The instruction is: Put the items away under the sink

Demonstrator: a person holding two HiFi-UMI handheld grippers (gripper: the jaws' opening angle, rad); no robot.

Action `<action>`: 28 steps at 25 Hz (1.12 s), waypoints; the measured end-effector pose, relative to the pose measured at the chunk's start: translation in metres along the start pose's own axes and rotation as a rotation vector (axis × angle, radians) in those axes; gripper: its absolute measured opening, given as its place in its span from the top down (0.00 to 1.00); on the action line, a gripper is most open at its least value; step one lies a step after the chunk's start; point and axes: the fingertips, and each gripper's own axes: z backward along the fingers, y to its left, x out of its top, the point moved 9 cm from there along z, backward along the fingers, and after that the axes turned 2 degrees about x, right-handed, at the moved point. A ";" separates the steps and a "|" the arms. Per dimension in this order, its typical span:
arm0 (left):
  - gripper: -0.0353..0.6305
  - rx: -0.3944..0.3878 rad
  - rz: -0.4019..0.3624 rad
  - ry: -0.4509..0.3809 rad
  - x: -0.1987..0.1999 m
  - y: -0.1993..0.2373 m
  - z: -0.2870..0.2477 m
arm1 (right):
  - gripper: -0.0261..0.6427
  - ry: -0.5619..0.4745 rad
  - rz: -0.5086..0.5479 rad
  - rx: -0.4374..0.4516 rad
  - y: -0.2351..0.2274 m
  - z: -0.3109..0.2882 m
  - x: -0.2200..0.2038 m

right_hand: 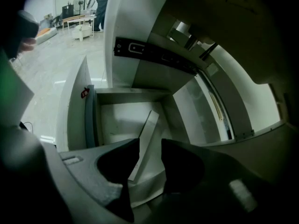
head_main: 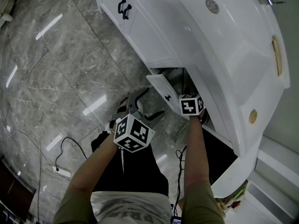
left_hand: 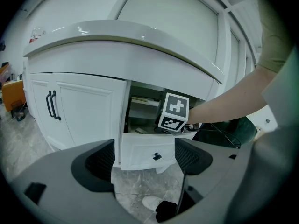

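A white vanity drawer [head_main: 160,87] with a small black knob [left_hand: 157,156] stands pulled out under the sink counter [head_main: 219,41]. My right gripper [head_main: 191,105] reaches into the drawer [right_hand: 117,118], its jaws hidden in the head view. In the right gripper view, the right gripper [right_hand: 150,154] is shut on a thin flat white panel [right_hand: 146,133] that leans tilted over the drawer floor. My left gripper [head_main: 145,107] hovers in front of the drawer, apart from it. The left gripper [left_hand: 145,157] is open with nothing between its jaws.
Closed white cabinet doors with black handles [head_main: 124,8] stand left of the drawer. A power strip with a black cable [head_main: 60,171] lies on the grey marble floor [head_main: 70,64]. A white shoe [left_hand: 153,202] is below the left gripper.
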 end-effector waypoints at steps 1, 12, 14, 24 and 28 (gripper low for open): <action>0.37 -0.001 0.001 0.000 0.001 -0.001 0.001 | 0.75 -0.008 -0.003 -0.008 0.000 0.003 0.001; 0.37 -0.019 0.001 0.016 0.014 -0.017 0.028 | 0.75 -0.112 -0.100 -0.081 0.010 0.046 -0.012; 0.37 -0.023 -0.009 0.027 0.016 -0.021 0.036 | 0.75 -0.121 -0.133 -0.079 0.013 0.057 -0.016; 0.37 -0.020 0.010 0.073 0.033 -0.055 0.088 | 0.75 -0.154 -0.424 -0.043 0.039 0.136 -0.045; 0.37 -0.018 0.023 0.081 0.047 -0.070 0.108 | 0.75 -0.168 -0.586 -0.019 0.048 0.179 -0.065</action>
